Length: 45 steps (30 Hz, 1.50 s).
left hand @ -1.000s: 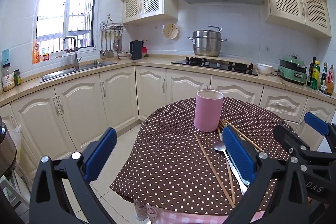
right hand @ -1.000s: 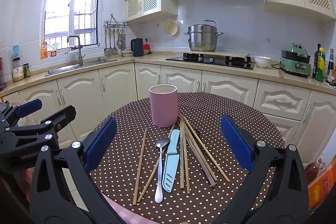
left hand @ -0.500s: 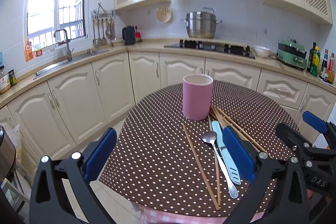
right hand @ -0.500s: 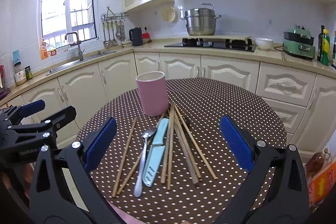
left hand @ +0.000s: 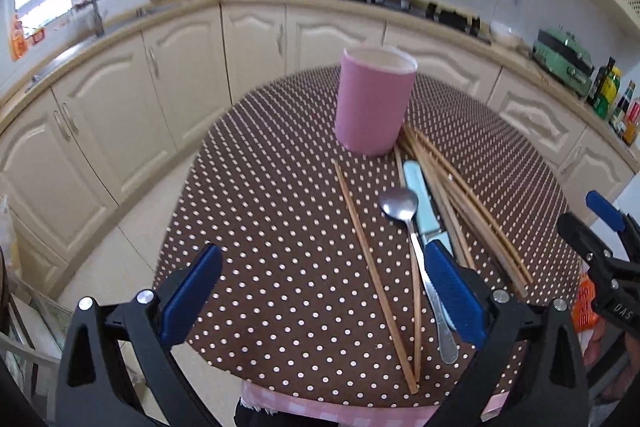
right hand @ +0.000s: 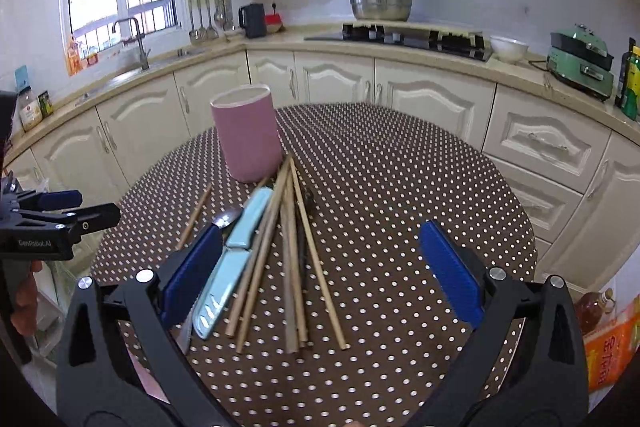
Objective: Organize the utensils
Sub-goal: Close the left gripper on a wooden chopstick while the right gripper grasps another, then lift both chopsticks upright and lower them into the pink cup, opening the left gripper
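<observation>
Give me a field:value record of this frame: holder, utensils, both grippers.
holder: pink cup, upright on dotted table, no utensils sticking out
chopsticks: loose bundle flat, fanned out from the cup's base
knife: light blue, left of bundle
spoon: metal, beside knife
left hand-held gripper: open, holding nothing
right hand-held gripper: open, above chopsticks

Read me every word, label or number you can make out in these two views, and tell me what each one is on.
"GenRobot.AI": white print on the black body of the left gripper, seen from the right wrist view.
"DAS": white print on the black body of the right gripper, seen from the left wrist view.
Orange package at the right edge: large print, too distorted to read.
Bottles and jar on the counter: labels too small to read.
</observation>
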Tool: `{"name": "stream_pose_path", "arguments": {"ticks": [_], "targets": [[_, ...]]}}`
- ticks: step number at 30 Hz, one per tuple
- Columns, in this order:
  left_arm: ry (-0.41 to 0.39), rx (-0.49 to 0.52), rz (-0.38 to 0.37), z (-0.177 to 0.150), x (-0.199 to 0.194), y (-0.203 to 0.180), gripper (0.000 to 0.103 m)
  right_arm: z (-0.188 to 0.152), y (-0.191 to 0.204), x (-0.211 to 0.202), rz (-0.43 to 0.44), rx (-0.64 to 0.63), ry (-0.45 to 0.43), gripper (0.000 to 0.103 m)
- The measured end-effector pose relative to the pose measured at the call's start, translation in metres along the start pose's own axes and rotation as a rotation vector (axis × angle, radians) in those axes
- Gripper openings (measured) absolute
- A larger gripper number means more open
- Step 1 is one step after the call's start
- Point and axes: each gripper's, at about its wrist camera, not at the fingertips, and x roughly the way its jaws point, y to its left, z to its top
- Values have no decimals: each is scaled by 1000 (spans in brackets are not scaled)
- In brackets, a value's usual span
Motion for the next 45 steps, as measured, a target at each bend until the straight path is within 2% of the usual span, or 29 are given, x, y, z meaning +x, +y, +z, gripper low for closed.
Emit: {"name": "stream_pose_path", "arguments": {"ticks": [2, 4, 5, 7, 9, 12, 16, 18, 24, 26, 27, 28, 30, 31, 33, 34, 37, 42, 45], "targets": [[52, 3, -21, 0, 12, -3, 90, 0, -2, 7, 13, -7, 18, 97], [116, -16, -60, 3, 30, -5, 72, 0, -5, 16, 21, -16, 49, 97], [149, -25, -73, 4, 40, -6, 69, 0, -7, 22, 29, -18, 66, 97], [212, -20, -59, 7, 59, -11, 56, 4, -10, 32, 28, -27, 110, 97], [255, -6, -55, 10, 74, -18, 51, 10, -15, 42, 35, -36, 148, 97], [321, -22, -62, 15, 92, -21, 36, 21, -24, 54, 24, -59, 202, 97], [341, -26, -32, 21, 104, -22, 18, 35, -36, 78, 97, -51, 329, 97], [344, -36, -27, 22, 107, -19, 10, 38, -38, 92, 129, -47, 393, 92], [337, -82, -74, 25, 107, -9, 6, 45, -26, 131, 200, -89, 548, 62], [332, -90, -92, 25, 103, -7, 6, 45, -20, 136, 199, -119, 570, 46], [330, -90, -93, 25, 102, -7, 6, 45, -18, 138, 196, -128, 582, 42], [327, -91, -95, 25, 101, -7, 6, 45, -18, 139, 198, -130, 592, 32], [316, -90, -108, 25, 96, -4, 5, 45, -19, 141, 208, -127, 608, 28], [310, -89, -112, 26, 95, -5, 5, 45, -20, 141, 215, -126, 614, 21], [297, -92, -123, 27, 88, -1, 6, 44, -22, 141, 236, -119, 634, 17], [288, -94, -131, 28, 85, -2, 5, 43, -22, 142, 242, -117, 639, 11], [248, -89, -152, 31, 64, 5, 5, 42, -27, 134, 267, -101, 631, 7], [155, -55, -204, 40, 32, -2, 5, 55, -38, 101, 295, -92, 567, 6], [130, -53, -223, 45, 21, -6, 5, 61, -39, 94, 280, -115, 552, 7]]}}
